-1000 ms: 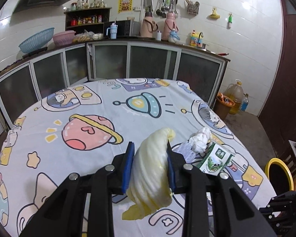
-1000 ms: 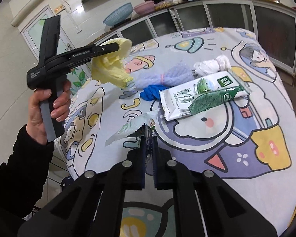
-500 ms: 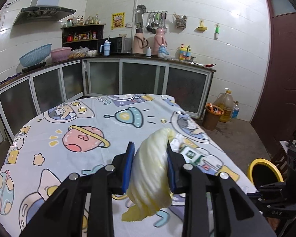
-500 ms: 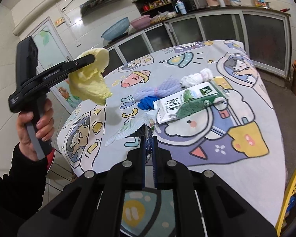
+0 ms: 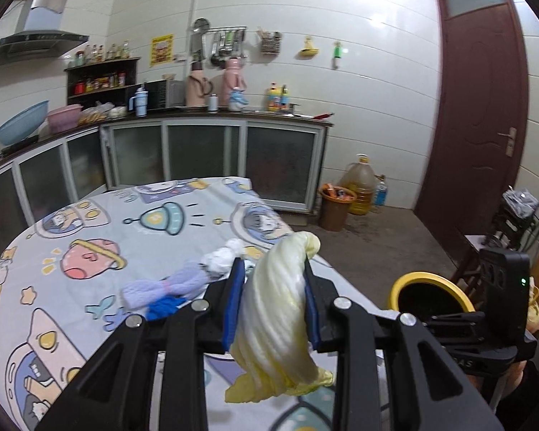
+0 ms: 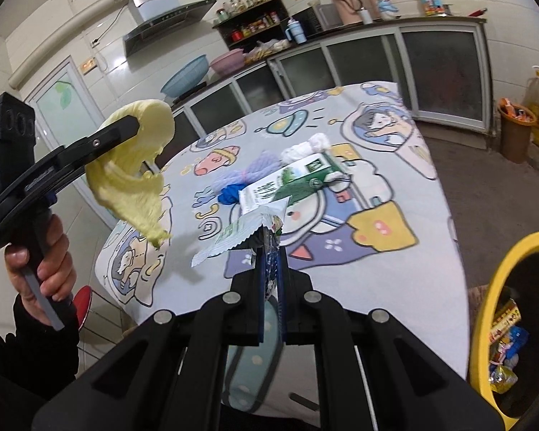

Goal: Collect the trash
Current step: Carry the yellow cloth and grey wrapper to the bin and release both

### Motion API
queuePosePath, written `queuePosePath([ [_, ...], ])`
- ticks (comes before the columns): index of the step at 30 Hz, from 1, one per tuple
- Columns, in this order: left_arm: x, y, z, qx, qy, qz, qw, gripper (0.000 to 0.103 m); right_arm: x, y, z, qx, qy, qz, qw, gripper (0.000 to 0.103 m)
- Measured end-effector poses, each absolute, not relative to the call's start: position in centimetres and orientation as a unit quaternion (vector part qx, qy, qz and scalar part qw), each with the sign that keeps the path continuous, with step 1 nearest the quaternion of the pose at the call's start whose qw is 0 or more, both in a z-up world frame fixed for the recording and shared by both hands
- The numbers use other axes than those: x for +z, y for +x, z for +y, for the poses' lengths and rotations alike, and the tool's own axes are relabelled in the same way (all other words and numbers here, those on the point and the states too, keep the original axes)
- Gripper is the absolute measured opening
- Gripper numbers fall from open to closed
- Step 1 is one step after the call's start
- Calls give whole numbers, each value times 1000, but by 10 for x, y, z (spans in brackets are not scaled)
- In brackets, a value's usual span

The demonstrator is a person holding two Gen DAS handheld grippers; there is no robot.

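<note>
Both hands are loaded right now: the left gripper [image 5: 273, 301] is clamped on a floppy yellow cabbage leaf [image 5: 278, 327] up off the table [image 6: 395, 269], and the right gripper [image 6: 271, 269] is pinched nearly flat on a thin wrapper [image 6: 240, 231], with the yellow-rimmed bin [image 6: 499, 287] down at about 4 o'clock in the right view. My worry is the leaf, since it's limp and a lot of it dangles below the pads, so a quick swing could tear it or let it slide out onto the cloth or floor short of the bin. The wrapper is only caught by an edge and could flutter loose the same way, and the milk carton [image 6: 291, 183] and sock bundle [image 6: 248, 174] at 12 o'clock aren't picked up yet.
</note>
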State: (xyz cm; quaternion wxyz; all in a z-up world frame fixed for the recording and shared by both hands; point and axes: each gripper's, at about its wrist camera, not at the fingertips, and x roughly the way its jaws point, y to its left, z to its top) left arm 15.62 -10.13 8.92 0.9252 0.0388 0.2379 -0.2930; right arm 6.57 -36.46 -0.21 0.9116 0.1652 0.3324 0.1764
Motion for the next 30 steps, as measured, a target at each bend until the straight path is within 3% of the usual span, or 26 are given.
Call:
queuePosePath([
  [30,81,115,-262,-434,107,228,865,28,-21,-3,-509,9,215,303,928,6],
])
